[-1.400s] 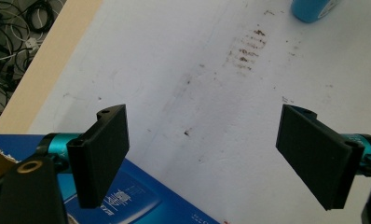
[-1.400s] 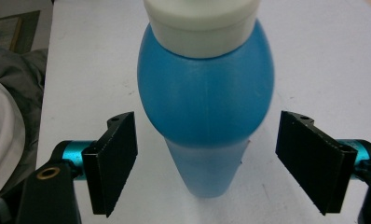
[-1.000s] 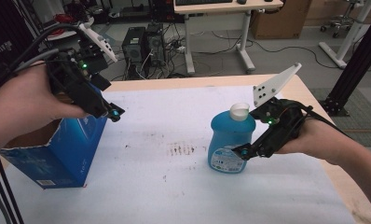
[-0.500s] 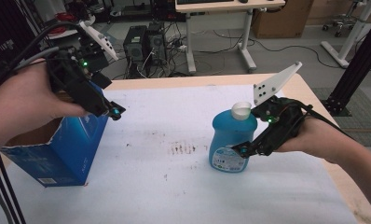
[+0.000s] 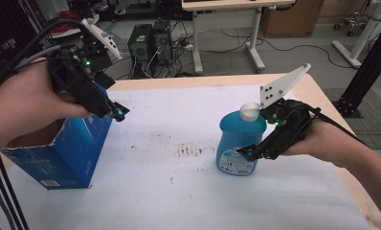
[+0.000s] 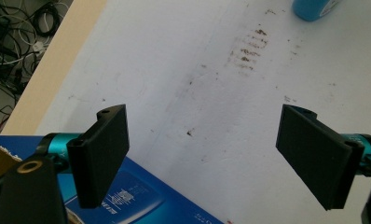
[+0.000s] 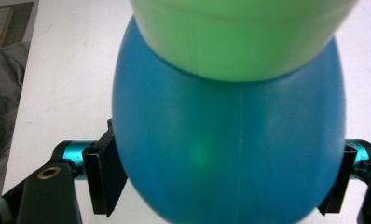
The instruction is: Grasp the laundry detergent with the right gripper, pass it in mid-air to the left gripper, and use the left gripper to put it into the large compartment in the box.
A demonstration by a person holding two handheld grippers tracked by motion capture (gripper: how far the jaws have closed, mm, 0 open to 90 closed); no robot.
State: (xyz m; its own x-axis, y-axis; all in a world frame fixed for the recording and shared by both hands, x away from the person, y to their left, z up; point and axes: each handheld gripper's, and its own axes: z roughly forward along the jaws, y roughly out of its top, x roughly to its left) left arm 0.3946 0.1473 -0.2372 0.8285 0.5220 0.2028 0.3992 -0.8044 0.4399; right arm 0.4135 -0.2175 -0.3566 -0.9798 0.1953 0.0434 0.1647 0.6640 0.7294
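We see the blue bottle (image 5: 240, 141) upright on the table (image 5: 179, 191), well apart from the open blue box (image 5: 59, 148) near the left edge; stained paper lies between. The right gripper (image 5: 248, 153) has its fingers (image 7: 104, 175) clamped on the bottle's sides. The left gripper (image 5: 117, 112) hovers over the box, fingers (image 6: 102, 154) apart.

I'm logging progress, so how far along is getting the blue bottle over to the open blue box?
Done: the right gripper has its jaws closed on the blue bottle. In hand: the bottle stands upright on the white sheet, seemingly not lifted. Left: carrying it to the blue box, above which the left gripper hovers, jaws open.
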